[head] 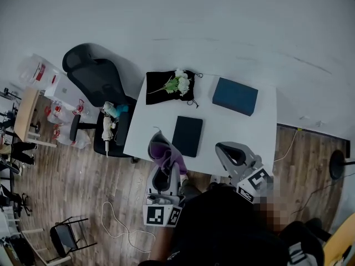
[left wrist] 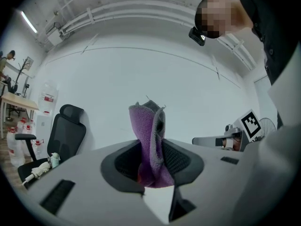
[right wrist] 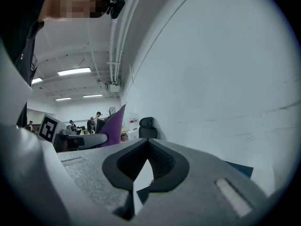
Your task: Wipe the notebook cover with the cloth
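Two grippers ready, wiping not yet begun

The left gripper (left wrist: 153,160) is clamped on the purple cloth (left wrist: 149,135), which stands up at the near edge of the white table (head: 150,126). The dark notebook (head: 187,136) lies flat at about one o'clock from it, apart from the cloth. The right gripper (right wrist: 147,160), jaws together on nothing, waits at four o'clock from the notebook. The approach seems in hand; next the cloth must come down flat on the cover. No writing can be read; only the square markers (head: 162,215) show a pattern.
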Tool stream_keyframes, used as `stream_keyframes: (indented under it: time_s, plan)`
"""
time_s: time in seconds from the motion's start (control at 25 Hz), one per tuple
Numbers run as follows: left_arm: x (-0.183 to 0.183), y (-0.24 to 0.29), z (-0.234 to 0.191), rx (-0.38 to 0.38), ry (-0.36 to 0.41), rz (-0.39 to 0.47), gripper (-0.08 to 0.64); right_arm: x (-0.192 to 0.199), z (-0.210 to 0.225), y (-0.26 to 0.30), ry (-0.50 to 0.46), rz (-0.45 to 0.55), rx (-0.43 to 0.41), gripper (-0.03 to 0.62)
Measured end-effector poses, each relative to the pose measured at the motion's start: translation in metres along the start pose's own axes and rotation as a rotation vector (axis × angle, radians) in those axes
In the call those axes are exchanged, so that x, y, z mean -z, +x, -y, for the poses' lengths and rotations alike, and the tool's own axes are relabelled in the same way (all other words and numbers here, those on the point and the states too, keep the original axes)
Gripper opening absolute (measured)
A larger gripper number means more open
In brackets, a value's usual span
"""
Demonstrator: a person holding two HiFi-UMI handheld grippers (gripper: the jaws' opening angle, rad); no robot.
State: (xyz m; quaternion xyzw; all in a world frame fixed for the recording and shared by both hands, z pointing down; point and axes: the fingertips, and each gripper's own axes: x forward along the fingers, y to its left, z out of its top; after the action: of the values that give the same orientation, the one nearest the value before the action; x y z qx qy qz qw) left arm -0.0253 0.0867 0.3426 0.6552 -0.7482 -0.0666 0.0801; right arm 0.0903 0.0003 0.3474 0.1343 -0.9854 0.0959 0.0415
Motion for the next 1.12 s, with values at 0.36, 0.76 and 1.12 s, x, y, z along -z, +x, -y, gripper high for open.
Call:
stream_keyframes:
  time_s: [0.36, 0.76, 1.12]
  plan:
    - [0.01, 0.061, -0.015, 0.132, -0.033, -0.061, 0.124, -0.002, 0.03, 0.009, 0.03, 0.004, 0.154, 0.005]
    - [0.022, 0.13, -0.037, 0.345, -0.05, -0.163, 0.124, -0.006, 0.05, 0.047, 0.073, -0.004, 0.343, 0.005]
    - [0.066, 0.168, -0.059, 0.462, -0.096, -0.285, 0.124, -0.001, 0.048, 0.073, 0.086, -0.021, 0.464, 0.005]
